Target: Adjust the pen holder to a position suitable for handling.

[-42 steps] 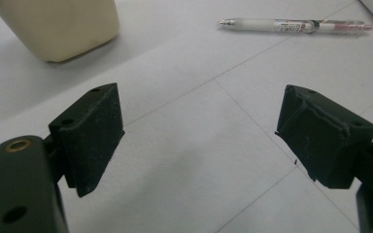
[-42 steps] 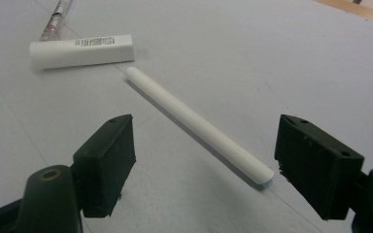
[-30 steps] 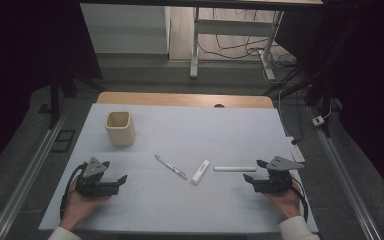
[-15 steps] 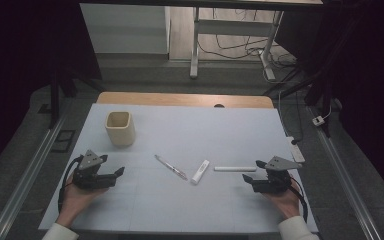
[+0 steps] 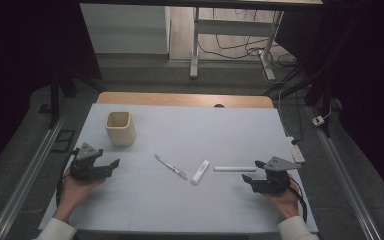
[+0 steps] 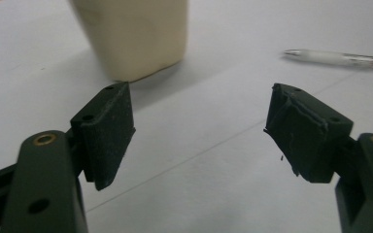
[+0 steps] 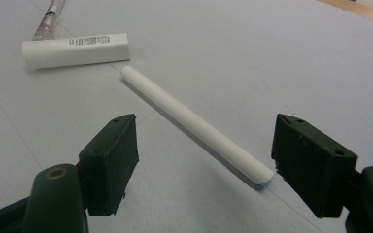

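The left hand-held gripper (image 5: 109, 165) is held low over the pale grey counter (image 5: 190, 215) at its left, jaws spread with nothing between them; they have just been closing a little. It points toward the cream, square-sided plastic cup (image 5: 120, 128), which stands upright just beyond it, and the clear pen with a pink tip (image 5: 170, 167) lies to the right near the centre. The right hand-held gripper (image 5: 248, 181) rests at the right with its jaws wide apart and empty. The thin white cylindrical stick (image 7: 194, 121) lies flat just ahead of it, its near end close to one pad. A white rectangular eraser-like block (image 7: 75, 49) lies beyond. For a sound pick, the stick is best straddled across its width, the pads lowered to the surface before closing, and the jaws kept square to it.
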Demonstrator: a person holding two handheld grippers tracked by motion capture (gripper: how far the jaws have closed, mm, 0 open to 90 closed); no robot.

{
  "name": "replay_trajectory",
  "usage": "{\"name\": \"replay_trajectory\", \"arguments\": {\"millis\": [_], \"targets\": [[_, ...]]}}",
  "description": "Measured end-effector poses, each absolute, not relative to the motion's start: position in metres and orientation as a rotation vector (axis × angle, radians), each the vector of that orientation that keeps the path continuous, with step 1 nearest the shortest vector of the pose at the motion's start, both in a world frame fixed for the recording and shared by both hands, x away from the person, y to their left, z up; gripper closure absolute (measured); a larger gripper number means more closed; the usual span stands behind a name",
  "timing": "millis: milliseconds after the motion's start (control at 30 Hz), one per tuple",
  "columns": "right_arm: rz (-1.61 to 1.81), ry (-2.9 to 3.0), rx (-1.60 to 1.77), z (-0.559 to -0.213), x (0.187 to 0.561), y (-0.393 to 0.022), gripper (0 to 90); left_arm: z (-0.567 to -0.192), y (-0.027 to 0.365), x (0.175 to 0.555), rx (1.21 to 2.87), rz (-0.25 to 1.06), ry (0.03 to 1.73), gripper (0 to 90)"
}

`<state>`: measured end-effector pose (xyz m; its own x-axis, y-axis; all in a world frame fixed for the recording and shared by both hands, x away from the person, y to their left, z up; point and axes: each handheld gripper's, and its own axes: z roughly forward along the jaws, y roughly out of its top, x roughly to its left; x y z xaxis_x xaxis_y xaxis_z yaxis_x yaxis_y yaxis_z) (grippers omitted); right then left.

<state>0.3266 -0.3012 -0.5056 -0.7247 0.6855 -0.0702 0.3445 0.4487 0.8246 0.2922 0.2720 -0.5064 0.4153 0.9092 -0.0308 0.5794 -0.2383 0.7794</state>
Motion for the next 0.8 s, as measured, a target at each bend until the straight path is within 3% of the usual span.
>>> {"name": "replay_trajectory", "arguments": {"millis": [800], "targets": [[1.166, 2.312, 0.853, -0.507, 0.328, -0.299, 27.0, -0.507, 0.308, 0.338, 1.87, 0.623, 1.384, 38.6]]}}
